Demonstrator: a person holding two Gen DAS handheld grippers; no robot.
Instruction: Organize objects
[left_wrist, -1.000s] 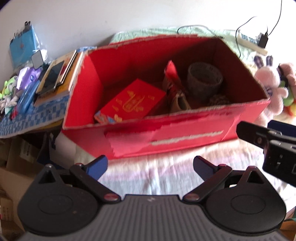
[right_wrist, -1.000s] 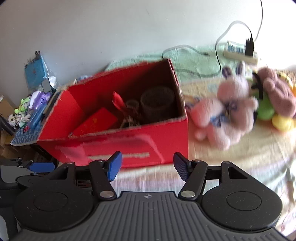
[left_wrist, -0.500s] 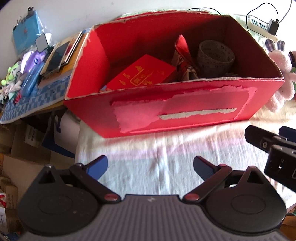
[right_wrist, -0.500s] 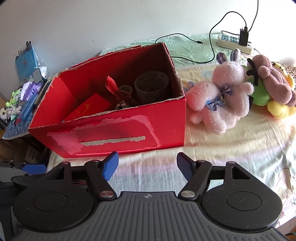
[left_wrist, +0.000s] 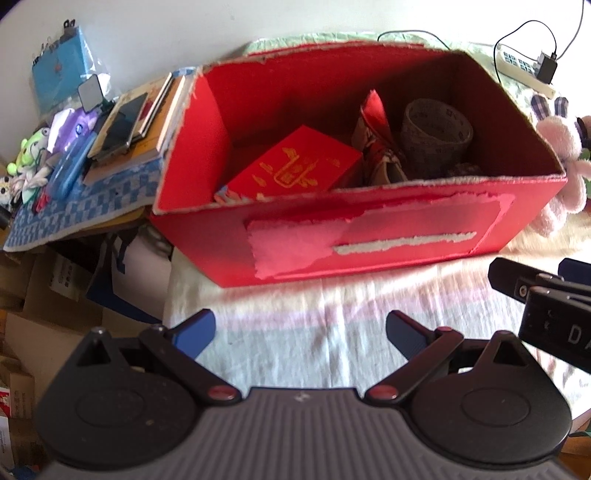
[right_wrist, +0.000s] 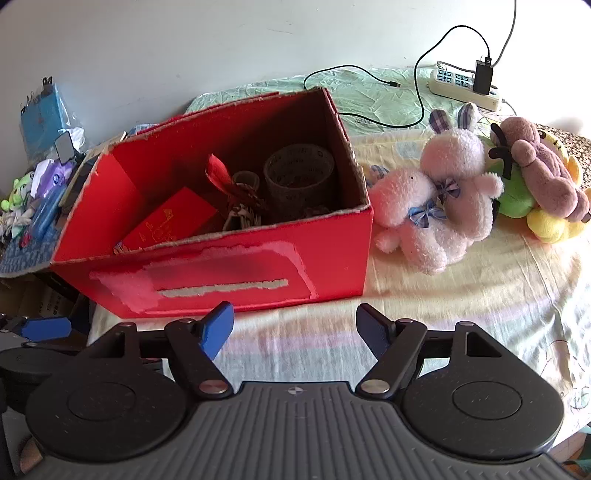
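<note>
Right wrist view | pastel bedsheet (right_wrist: 461, 295) against white wall (right_wrist: 221, 48) | red box (right_wrist: 332, 251) | both tools wide, empty

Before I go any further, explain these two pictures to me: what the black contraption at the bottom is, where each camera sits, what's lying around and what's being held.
There is no robot here. A person holds a two-finger gripper in each hand, and each carries a fisheye camera that looks forward along its fingers. One picture comes from the left gripper, the other from the right gripper; the black shapes at the bottom are the grippers themselves. Both are open and hold nothing. Ahead, on a cloth-covered surface, stands an open red box containing a red envelope and a roll of tape, among other items. To the right of the box lie pink plush rabbits and other soft toys, with a power strip behind them.
</note>
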